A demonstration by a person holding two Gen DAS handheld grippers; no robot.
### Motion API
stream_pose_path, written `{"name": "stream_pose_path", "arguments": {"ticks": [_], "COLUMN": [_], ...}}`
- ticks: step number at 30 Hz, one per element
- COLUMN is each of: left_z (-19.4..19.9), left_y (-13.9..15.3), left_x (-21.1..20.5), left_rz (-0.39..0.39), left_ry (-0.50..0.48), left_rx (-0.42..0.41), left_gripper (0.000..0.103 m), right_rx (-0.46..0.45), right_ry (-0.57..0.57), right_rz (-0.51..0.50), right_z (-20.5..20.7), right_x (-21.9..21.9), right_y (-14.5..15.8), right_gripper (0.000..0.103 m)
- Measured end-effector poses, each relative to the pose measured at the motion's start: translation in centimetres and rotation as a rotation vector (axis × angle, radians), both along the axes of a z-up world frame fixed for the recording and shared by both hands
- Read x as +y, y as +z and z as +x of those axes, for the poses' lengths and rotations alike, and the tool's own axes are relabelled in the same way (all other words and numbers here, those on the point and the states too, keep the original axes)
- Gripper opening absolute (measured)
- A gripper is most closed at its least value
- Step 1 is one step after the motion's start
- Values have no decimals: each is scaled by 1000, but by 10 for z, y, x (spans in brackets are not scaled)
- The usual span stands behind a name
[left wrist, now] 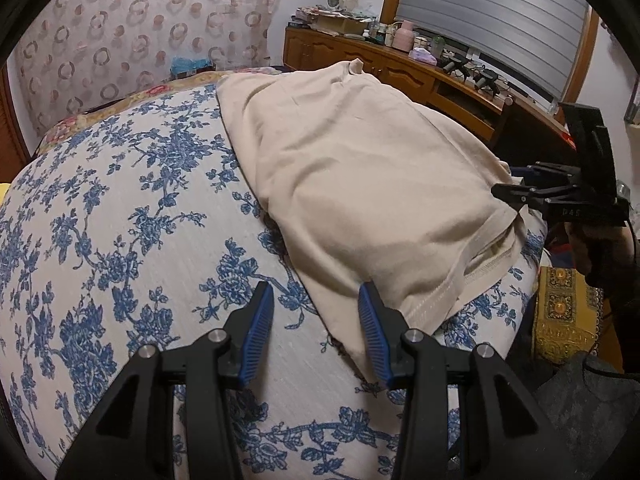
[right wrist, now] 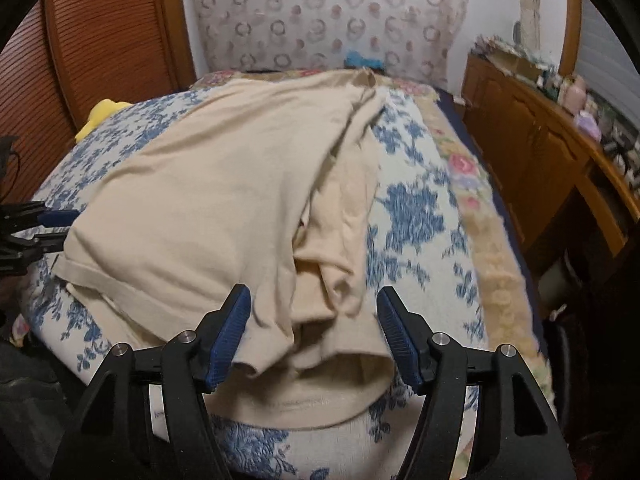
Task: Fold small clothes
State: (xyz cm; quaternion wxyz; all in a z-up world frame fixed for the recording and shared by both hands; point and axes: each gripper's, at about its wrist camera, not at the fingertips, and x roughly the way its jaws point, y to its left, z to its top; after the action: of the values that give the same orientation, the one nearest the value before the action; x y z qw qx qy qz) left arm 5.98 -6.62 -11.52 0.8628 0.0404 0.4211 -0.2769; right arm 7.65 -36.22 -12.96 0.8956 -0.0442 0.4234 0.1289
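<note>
Left wrist view:
Garment: a beige shirt (left wrist: 360,184) lay on the bed's blue-floral cover (left wrist: 120,220), on the right half of it; its long axis ran from the hem near the camera up and away to the neck end by the far edge of the bed; the near hem corner lay just beside the right fingertip.
Left gripper: the left gripper (left wrist: 316,296) hovered low over the cover; its jaws stood apart with nothing between them; bare cover showed in the gap.
Right gripper: the right gripper (left wrist: 516,192) reached in from the right edge, its tips at the shirt's right hem corner; whether they pinched the cloth could not be told here.
Room: a wooden dresser (left wrist: 400,68) with clutter stood beyond the bed; a patterned curtain (left wrist: 140,32) hung behind it.

Right wrist view:
Garment: the shirt (right wrist: 224,200) was folded over lengthwise, its right side bunched in loose ridges; the long axis pointed away towards the curtain (right wrist: 320,12); the hem opening gaped just ahead of the fingers.
Right gripper: the right gripper (right wrist: 314,300) had its jaws spread wide either side of the bunched hem, holding nothing.
Left gripper: the left gripper (right wrist: 52,226) showed at the left edge, next to the shirt's left corner.
Bed: the floral cover (right wrist: 412,208) lay under the shirt; a yellow item (right wrist: 100,114) sat at its far left.
</note>
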Motion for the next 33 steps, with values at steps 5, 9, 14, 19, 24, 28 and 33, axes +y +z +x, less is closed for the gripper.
{"name": "stream_pose_path", "arguments": {"ticks": [5, 9, 14, 19, 24, 28, 33], "left_z": [-2, -3, -5, -6, -10, -7, 13], "left_y": [1, 1, 1, 0, 10, 36, 71], "left_x": [1, -2, -7, -10, -11, -5, 1], "left_rz": [-59, -70, -75, -81, -99, -147, -170], "left_ry": [-20, -33, -58, -86, -105, -84, -48], "left_rx": [37, 42, 43, 52, 15, -56, -145], "left_gripper": [43, 43, 43, 13, 1, 0, 0], "right_rx": [18, 17, 13, -5, -70, -133, -202], "right_ry": [32, 61, 108, 128, 108, 105, 103], "right_rz": [29, 43, 63, 100, 166, 199, 214], "right_z": [-7, -8, -12, -13, -15, -15, 3], "right_x": [-1, 4, 10, 11, 6, 4, 4], "right_y": [-3, -2, -2, 0, 13, 32, 58], "right_gripper": [67, 51, 20, 9, 7, 7, 7]}}
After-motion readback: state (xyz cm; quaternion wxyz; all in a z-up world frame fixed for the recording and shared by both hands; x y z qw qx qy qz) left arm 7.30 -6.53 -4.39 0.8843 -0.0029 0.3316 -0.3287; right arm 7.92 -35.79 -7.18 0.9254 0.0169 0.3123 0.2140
